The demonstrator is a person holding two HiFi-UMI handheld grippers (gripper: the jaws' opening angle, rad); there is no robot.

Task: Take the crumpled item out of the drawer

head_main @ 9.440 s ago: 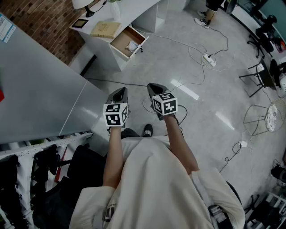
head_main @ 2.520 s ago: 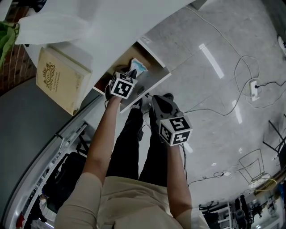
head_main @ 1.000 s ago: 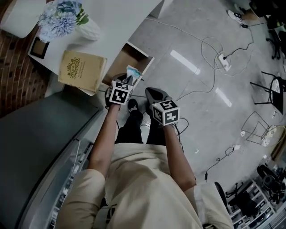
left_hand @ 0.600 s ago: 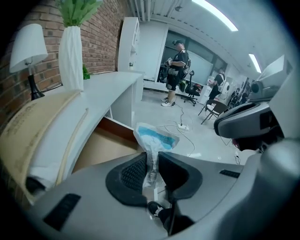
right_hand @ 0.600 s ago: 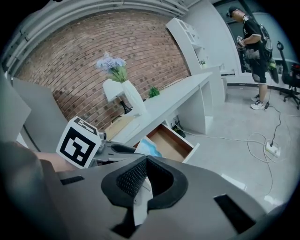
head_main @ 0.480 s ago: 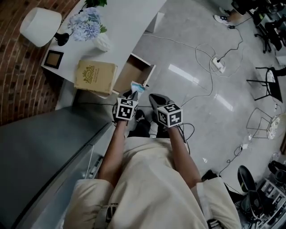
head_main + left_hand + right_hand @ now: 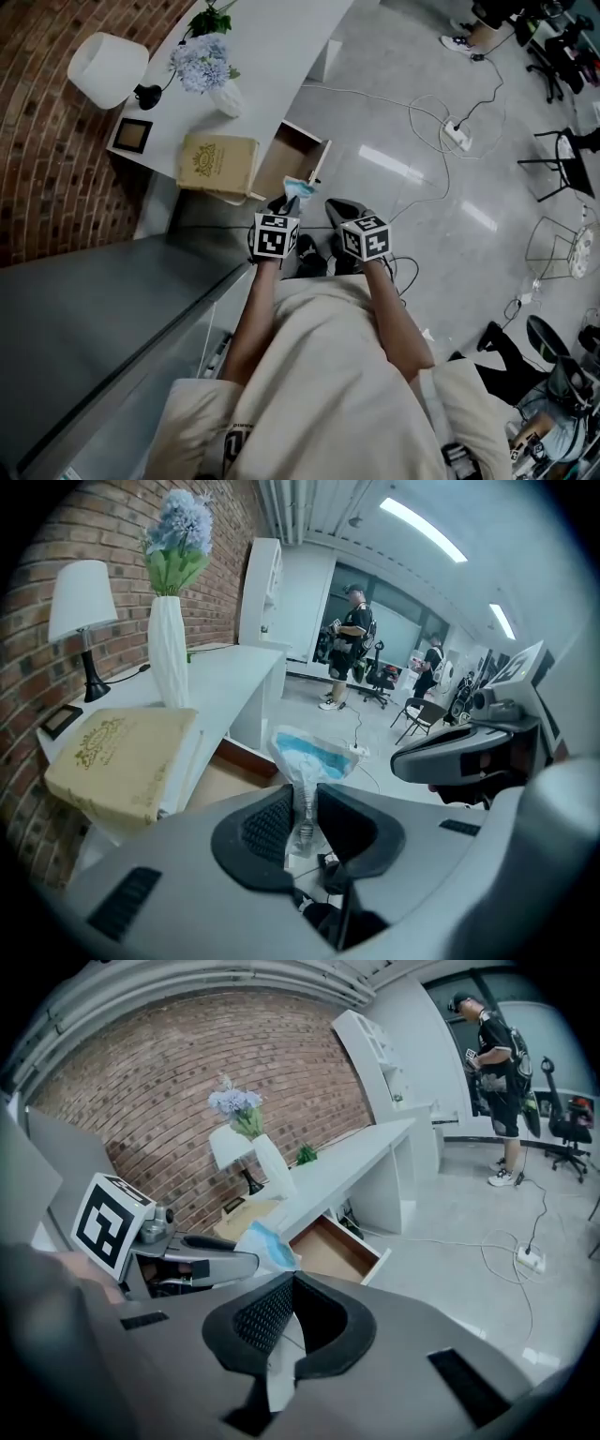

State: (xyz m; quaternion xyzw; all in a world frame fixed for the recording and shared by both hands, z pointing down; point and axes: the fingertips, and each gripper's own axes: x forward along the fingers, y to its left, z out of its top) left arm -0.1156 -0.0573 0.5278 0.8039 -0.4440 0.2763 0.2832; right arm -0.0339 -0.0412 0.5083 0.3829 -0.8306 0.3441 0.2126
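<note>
The crumpled item [image 7: 311,754], a blue-and-white mask-like piece, is pinched at its lower end by my left gripper [image 7: 302,819], which is shut on it. In the head view the item [image 7: 296,186] sticks up from the left gripper [image 7: 282,203], just in front of the open wooden drawer [image 7: 286,159] and outside it. My right gripper [image 7: 336,207] hangs beside the left one, apart from the item. Its jaws [image 7: 289,1281] meet at the tips with nothing held. From the right gripper view the drawer [image 7: 334,1247] looks bare inside.
On the white desk [image 7: 272,56] lie a tan book [image 7: 217,164], a vase of flowers [image 7: 210,67], a lamp [image 7: 106,67] and a small frame [image 7: 130,136]. Cables and a power strip [image 7: 456,136] lie on the grey floor. People stand far off [image 7: 349,644].
The person has stepped back from the desk, and the view now takes in more of it. The left gripper has carried the crumpled item away from the drawer. The right gripper stays shut beside it.
</note>
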